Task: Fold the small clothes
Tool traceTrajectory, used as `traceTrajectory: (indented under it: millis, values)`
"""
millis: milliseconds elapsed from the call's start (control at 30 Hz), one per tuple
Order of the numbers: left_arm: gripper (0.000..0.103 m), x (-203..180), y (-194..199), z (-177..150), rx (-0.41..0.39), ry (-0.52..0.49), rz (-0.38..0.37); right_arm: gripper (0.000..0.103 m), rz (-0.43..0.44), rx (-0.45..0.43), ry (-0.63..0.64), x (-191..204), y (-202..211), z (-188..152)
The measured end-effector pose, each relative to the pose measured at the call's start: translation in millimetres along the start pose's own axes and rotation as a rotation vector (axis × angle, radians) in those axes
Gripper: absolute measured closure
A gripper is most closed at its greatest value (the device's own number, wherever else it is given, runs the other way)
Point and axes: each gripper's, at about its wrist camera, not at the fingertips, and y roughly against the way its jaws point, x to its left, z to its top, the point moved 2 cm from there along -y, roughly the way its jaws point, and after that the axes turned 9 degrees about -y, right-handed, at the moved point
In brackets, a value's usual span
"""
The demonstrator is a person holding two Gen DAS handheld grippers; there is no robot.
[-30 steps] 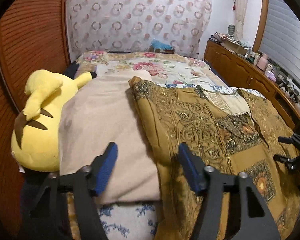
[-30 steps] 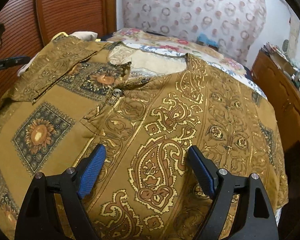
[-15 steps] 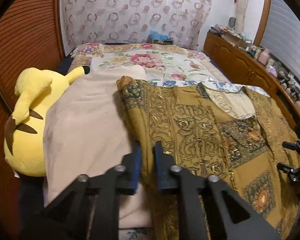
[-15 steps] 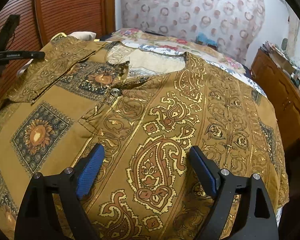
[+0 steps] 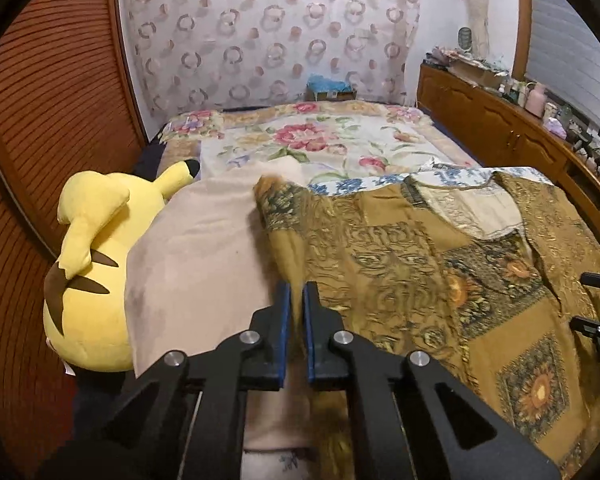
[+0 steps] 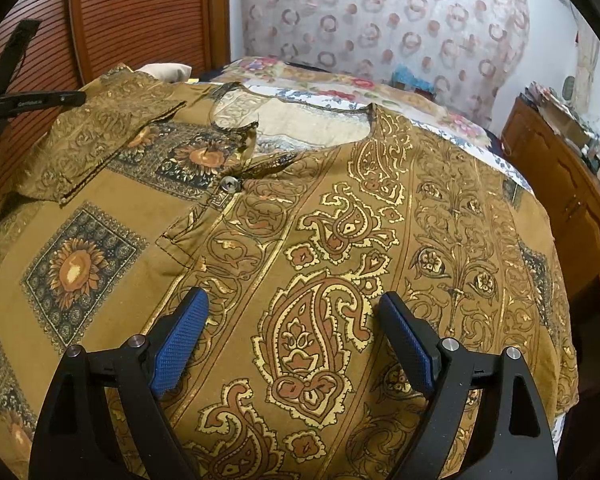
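A mustard-gold patterned shirt (image 6: 340, 208) lies spread face up on the bed, with one button (image 6: 229, 183) near the neckline. Its left sleeve (image 6: 96, 140) is folded in over the chest. In the left wrist view the shirt (image 5: 440, 280) fills the right half. My left gripper (image 5: 296, 304) is shut on the shirt's left side edge and lifts it a little. My right gripper (image 6: 292, 328) is open and empty, hovering over the shirt's lower front. The left gripper also shows in the right wrist view (image 6: 28, 100) at the far left.
A yellow plush toy (image 5: 96, 256) and a beige cloth (image 5: 204, 248) lie left of the shirt. A floral bedspread (image 5: 320, 148) covers the far bed. A wooden sideboard (image 5: 500, 120) with small items runs along the right. A slatted wooden wall (image 5: 40, 120) stands at left.
My left gripper went from open to shut on the shirt's left edge and has raised it slightly. The right gripper has stayed open in place.
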Motion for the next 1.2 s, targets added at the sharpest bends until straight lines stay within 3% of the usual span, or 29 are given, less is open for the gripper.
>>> traceTrajectory:
  millis: [267,600,833,933,1000,1133,1200]
  values:
    - [0.095,-30.7,23.3,-23.2,-0.014,-0.033,-0.057,0.014,0.008,0.004,-0.008,-1.2,-1.0,0.8]
    - [0.095,-76.8,7.8,-53.1,0.052,-0.083,-0.133,0.014,0.006,0.003,-0.007,-0.4,-1.1,0.6]
    - [0.095,-82.1,1.8,-56.6,0.067,-0.08,-0.129,0.014,0.0,-0.003,-0.01,-0.4,0.0,1.2]
    - [0.093,-80.9,2.4,-56.8,0.056,-0.086,-0.126,0.014,-0.024,-0.115,-0.039,-4.5,24.4,2.6]
    - [0.088,-80.8,3.0,-56.6,0.055,-0.083,-0.14,0.014,-0.002,-0.142,-0.071,-12.8,40.7,3.9]
    - [0.073,-87.5,2.7,-57.3,0.054,-0.11,-0.161,0.015,-0.038,-0.185,-0.091,-38.5,68.0,4.5]
    - [0.072,-90.3,3.5,-57.3,0.054,-0.123,-0.152,0.016,-0.067,-0.196,-0.117,-58.4,78.6,3.6]
